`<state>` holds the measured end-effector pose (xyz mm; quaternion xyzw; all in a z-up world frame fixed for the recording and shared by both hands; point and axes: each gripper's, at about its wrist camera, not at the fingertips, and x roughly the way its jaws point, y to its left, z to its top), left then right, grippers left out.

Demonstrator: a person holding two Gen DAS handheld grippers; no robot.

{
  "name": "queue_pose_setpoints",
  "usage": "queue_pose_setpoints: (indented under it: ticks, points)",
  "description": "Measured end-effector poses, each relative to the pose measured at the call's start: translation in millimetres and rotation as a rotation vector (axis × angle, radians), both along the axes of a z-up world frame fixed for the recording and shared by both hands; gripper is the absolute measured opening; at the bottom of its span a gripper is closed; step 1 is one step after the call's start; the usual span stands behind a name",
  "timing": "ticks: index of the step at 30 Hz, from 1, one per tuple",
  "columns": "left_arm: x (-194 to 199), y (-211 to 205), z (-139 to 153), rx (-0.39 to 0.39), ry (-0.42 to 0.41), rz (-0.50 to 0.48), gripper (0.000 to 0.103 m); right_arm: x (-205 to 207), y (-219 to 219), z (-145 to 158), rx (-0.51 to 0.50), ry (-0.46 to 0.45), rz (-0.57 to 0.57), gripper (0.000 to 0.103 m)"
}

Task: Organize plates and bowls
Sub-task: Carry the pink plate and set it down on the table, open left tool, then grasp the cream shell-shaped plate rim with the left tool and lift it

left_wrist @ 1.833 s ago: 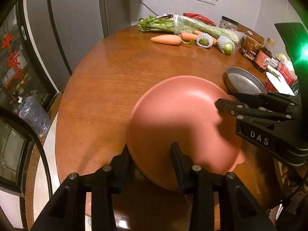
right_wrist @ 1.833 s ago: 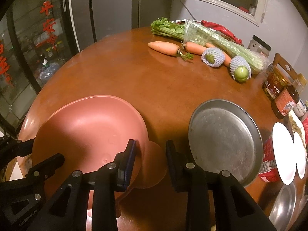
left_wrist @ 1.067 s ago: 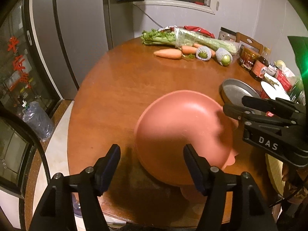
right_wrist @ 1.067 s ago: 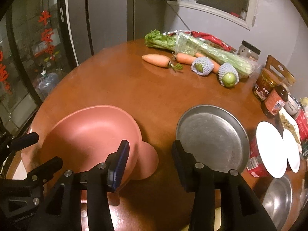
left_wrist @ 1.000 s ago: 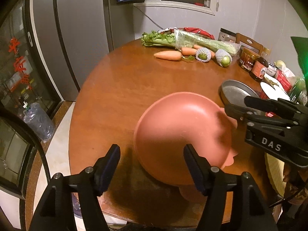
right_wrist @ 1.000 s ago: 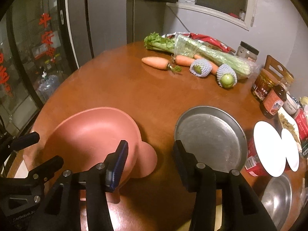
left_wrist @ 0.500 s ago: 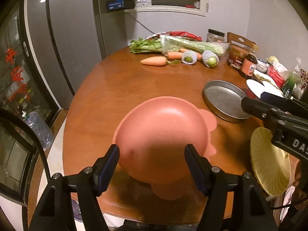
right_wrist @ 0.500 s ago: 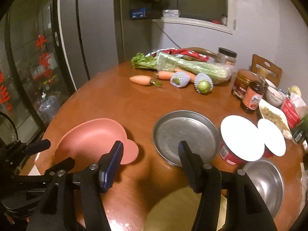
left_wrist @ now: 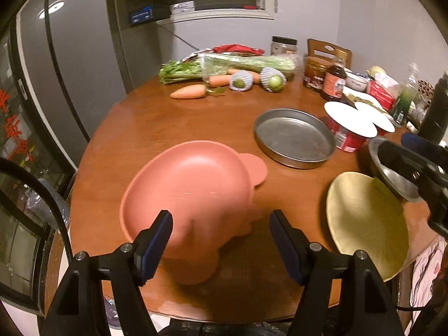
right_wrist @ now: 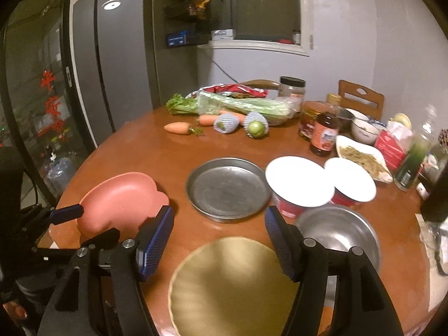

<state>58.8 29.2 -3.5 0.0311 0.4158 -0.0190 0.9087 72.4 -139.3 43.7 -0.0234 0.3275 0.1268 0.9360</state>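
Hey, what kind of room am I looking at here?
Most likely a home kitchen or dining corner: a round wooden table holding carrots and celery, sauce jars, and a tall grey fridge behind it.

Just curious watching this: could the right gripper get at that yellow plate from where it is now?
Probably yes: the right gripper is open, and the yellow plate lies bare just below it, with nothing between.

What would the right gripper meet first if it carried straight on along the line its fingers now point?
Most likely the yellow scalloped plate, lying on the table directly below and ahead of the open right gripper. Depth is hard to judge, so it might pass over the plate's far rim.
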Motion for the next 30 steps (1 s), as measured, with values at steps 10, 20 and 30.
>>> queue_pose_setpoints:
  ticks: [10, 20, 30]
  points:
    - [1.7, -36.2, -9.1, 0.001, 0.03, -0.102, 0.071, -41.0, -49.2, -22.8, -0.031, 0.05, -0.084, 0.069]
    - [0.7, -67.7, -21.3, -0.013, 0.071, -0.187, 0.071, -49.3, -81.7, -59.5, -0.01, 0.165, -0.135, 0.069]
    - [2.3, -76.6, -30.3, -0.001, 0.093, -0.191, 0.071, -35.5, -80.7, -81.3, 0.012, 0.221, -0.117, 0.069]
